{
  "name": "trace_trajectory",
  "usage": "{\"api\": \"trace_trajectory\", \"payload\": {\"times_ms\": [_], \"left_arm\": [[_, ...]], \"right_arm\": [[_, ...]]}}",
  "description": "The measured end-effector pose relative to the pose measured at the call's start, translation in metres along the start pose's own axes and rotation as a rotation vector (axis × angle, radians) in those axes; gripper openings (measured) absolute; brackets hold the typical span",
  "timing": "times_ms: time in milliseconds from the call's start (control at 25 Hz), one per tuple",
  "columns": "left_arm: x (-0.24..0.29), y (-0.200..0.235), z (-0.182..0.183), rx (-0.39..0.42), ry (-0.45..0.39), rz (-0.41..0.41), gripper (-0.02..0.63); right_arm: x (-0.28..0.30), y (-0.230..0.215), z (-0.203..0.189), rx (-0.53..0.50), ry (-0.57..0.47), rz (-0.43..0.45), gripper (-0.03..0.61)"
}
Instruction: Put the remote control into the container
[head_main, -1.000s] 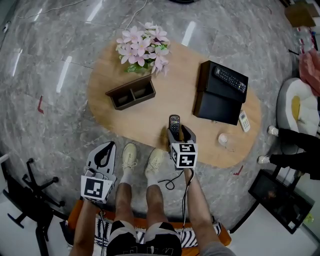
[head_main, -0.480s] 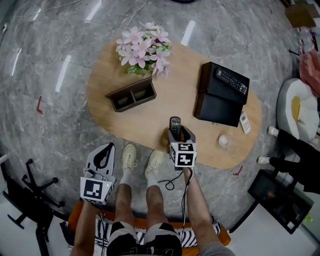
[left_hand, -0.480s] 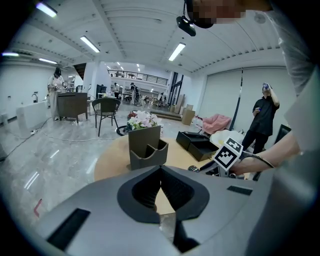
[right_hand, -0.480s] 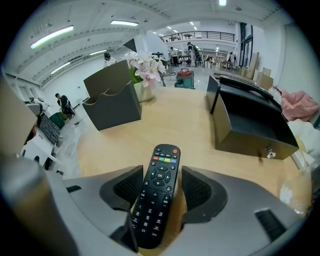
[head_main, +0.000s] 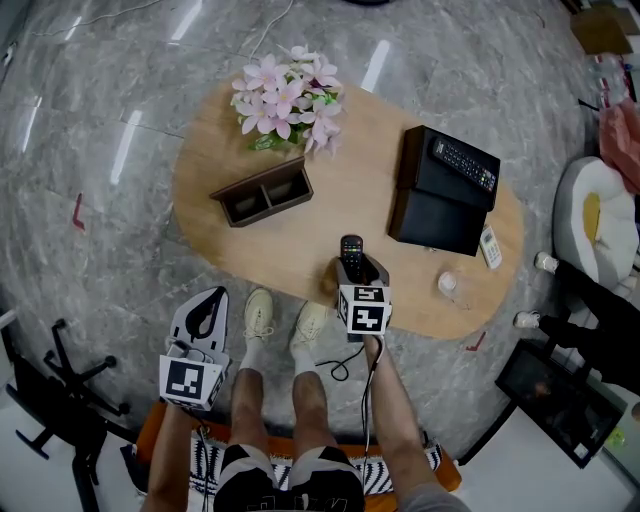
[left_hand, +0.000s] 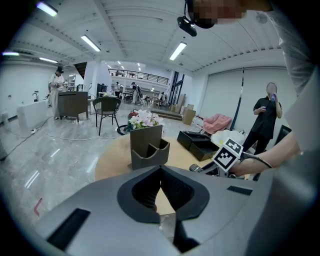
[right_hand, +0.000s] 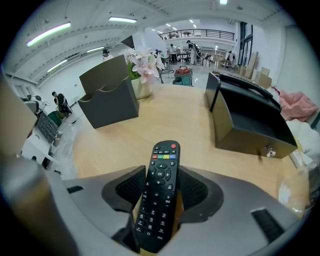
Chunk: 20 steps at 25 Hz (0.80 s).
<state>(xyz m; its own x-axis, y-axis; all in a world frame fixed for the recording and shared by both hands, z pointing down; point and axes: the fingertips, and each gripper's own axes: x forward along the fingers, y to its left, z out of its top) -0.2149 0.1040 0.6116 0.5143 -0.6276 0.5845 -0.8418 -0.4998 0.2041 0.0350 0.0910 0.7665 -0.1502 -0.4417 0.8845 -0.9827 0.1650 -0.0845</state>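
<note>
Wood of a pale tone makes the smooth oval table (head_main: 300, 250). On it stands one container (head_main: 262, 190), a dark brown box with straight walls and two open compartments. One bunch of pink and white flowers (head_main: 287, 95) stands just behind the container, on the side away from the person.

I count three remotes. The remote control (right_hand: 160, 195) of the task is long, black and matte, with many small buttons and one row of coloured ones. It is nearer to the person than the container and to its right, well apart from it, not inside. The right gripper (right_hand: 159, 200) has grey fingers with dark ribbed pads; they are closing, and the pads lie against both long sides of the remote control.

A second black remote (head_main: 462, 160) lies on one black box (head_main: 443, 190), far right of the container, and a small white remote (head_main: 488, 243) is beside this box.

The left gripper (left_hand: 160, 172) is off the table, with fingers together and nothing between.
</note>
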Motion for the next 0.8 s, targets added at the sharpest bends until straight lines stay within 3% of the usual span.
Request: {"api": "trace_trajectory", "payload": {"times_ms": [800], "left_arm": [[-0.008,-0.001,0.014,0.006,-0.014,0.011,0.006]], "right_arm": [[-0.021,-0.003,0.022,0.036,-0.077,0.017,0.196]]}}
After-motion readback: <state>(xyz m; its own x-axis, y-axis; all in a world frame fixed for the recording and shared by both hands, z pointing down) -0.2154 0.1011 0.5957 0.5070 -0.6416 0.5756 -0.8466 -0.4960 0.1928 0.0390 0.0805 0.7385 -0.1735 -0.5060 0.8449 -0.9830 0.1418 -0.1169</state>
